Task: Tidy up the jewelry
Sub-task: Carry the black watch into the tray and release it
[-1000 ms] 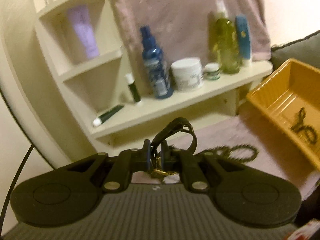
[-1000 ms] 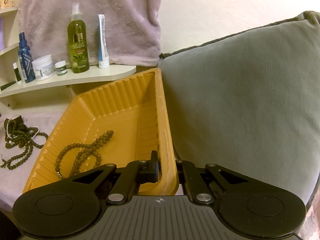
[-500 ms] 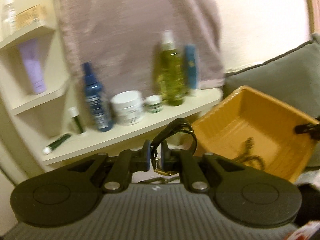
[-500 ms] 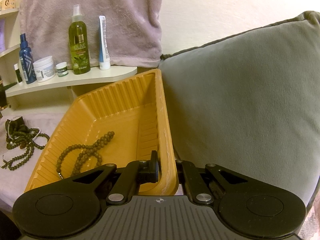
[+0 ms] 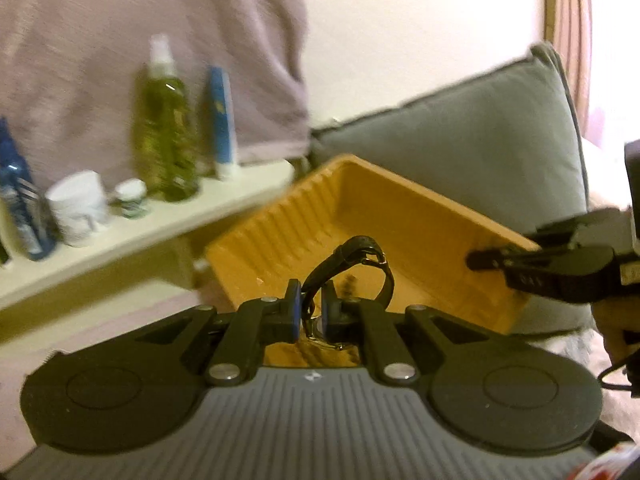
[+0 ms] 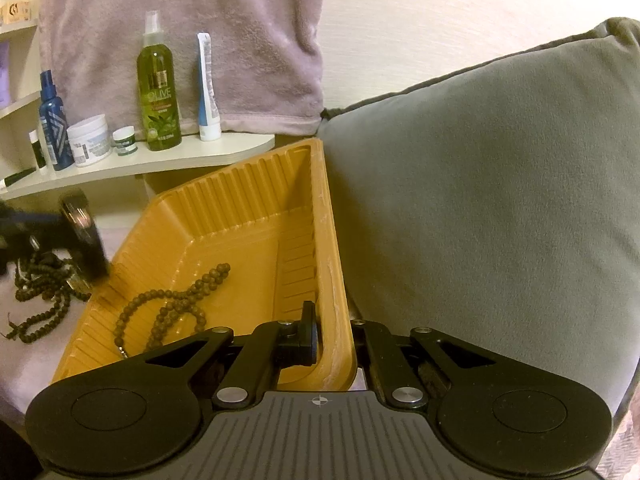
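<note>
Left gripper [image 5: 310, 312]: my jaws pinch the watch [image 5: 362, 264], swung from shelf to above tray [image 6: 328, 240] | right gripper [image 6: 334, 340]: jaws still clamp tray rim | release next, I judge.

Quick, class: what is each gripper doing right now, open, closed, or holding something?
Left gripper: closed on a black strap with a metal buckle.
Right gripper: closed on the orange tray's rim.
</note>
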A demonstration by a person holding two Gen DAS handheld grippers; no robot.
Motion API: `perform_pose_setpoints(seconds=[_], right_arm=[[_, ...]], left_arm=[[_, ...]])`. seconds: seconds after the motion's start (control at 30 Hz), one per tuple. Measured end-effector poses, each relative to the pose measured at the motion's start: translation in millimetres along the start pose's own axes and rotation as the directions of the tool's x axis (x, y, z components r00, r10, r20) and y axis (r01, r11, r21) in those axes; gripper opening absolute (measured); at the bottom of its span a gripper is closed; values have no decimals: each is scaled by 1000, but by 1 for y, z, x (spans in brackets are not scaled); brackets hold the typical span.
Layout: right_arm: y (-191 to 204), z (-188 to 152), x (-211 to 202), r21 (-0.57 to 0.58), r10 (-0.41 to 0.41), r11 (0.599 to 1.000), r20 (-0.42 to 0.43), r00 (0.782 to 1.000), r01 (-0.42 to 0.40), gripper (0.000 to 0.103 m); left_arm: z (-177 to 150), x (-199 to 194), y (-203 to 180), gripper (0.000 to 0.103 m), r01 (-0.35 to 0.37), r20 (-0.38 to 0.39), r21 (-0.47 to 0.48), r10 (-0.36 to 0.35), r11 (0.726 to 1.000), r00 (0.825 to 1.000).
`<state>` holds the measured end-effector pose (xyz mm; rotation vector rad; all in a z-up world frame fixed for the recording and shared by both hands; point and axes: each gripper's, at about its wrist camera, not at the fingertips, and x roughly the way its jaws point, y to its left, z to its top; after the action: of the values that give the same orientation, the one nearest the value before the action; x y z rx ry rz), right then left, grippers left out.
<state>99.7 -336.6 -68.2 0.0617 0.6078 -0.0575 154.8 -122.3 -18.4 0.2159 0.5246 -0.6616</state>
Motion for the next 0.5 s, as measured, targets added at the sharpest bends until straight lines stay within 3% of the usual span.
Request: perform_pose_setpoints(seconds=[0.33, 0.5], right_arm=[[0, 0, -1, 8, 5, 1000, -1, 1000, -5, 4], [0, 0, -1, 8, 6, 1000, -2, 1000, -5, 4]], left_arm=[[-19, 22, -14, 10, 44, -83, 2, -44, 999, 996], [-21, 18, -8, 22, 42, -48, -15, -43, 999, 998]])
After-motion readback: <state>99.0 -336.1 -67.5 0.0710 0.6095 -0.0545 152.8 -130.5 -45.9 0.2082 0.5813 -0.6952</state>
